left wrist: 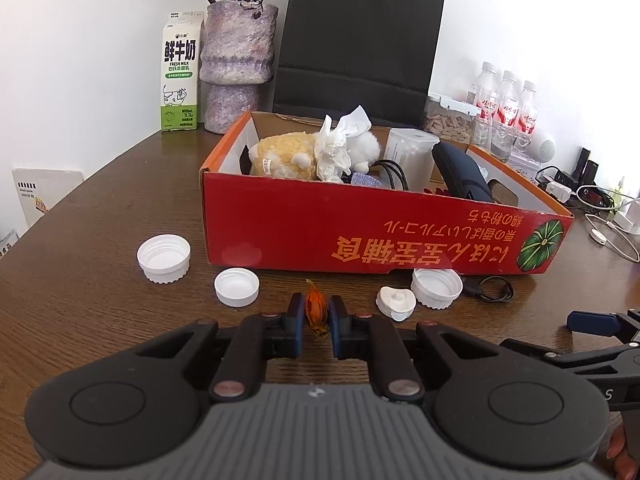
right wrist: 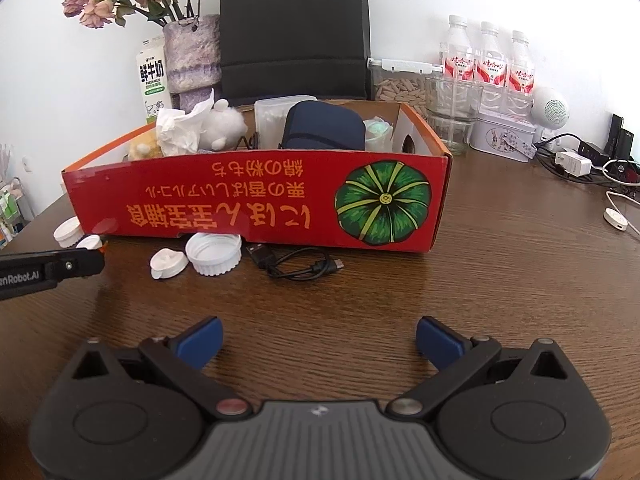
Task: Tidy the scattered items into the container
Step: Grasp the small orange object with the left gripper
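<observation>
A red cardboard box [left wrist: 360,236] [right wrist: 256,204] stands on the wooden table and holds plush toys, tissue, a dark pouch and a white tub. My left gripper [left wrist: 317,312] is shut on a small orange dried petal [left wrist: 316,307] just in front of the box. White caps [left wrist: 164,258] [left wrist: 237,287] [left wrist: 437,288], a white stopper [left wrist: 395,302] and a black USB cable [left wrist: 490,289] [right wrist: 298,264] lie along the box's near wall. My right gripper [right wrist: 319,338] is open and empty, well short of the box.
A milk carton [left wrist: 180,76], a purple vase [left wrist: 236,68] and a black paper bag [left wrist: 360,44] stand behind the box. Water bottles [right wrist: 490,60], a glass [right wrist: 452,112], a tin [right wrist: 504,136] and chargers with cables [right wrist: 576,164] sit at the right.
</observation>
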Demonstrator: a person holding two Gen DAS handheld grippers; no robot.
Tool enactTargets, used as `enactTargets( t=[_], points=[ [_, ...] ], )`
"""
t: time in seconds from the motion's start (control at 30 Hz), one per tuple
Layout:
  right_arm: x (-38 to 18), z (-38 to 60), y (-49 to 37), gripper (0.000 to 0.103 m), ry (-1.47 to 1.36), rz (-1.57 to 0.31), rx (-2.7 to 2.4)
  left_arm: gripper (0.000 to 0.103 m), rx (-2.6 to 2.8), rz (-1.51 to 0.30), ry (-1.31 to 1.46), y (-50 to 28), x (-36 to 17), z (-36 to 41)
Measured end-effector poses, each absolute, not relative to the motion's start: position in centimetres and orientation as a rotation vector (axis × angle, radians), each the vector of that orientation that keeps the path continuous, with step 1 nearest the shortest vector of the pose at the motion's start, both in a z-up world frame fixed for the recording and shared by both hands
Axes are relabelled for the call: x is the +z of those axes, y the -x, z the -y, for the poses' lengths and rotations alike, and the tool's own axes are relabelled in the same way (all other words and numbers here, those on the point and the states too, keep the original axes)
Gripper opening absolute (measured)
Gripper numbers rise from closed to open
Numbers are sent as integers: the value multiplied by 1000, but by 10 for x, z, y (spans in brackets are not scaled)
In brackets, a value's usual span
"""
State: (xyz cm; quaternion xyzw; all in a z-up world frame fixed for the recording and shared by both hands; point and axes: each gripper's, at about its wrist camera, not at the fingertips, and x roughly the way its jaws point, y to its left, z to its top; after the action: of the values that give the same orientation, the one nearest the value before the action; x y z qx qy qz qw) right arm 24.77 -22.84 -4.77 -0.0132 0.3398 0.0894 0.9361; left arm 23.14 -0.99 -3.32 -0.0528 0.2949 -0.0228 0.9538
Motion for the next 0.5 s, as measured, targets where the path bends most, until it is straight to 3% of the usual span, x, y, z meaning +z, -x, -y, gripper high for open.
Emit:
enactTargets(
  t=[0.5],
  points=[
    [-48,214,-290,103,26,-702,121,13,-74,-587,193,-227,-26,-9]
  ],
)
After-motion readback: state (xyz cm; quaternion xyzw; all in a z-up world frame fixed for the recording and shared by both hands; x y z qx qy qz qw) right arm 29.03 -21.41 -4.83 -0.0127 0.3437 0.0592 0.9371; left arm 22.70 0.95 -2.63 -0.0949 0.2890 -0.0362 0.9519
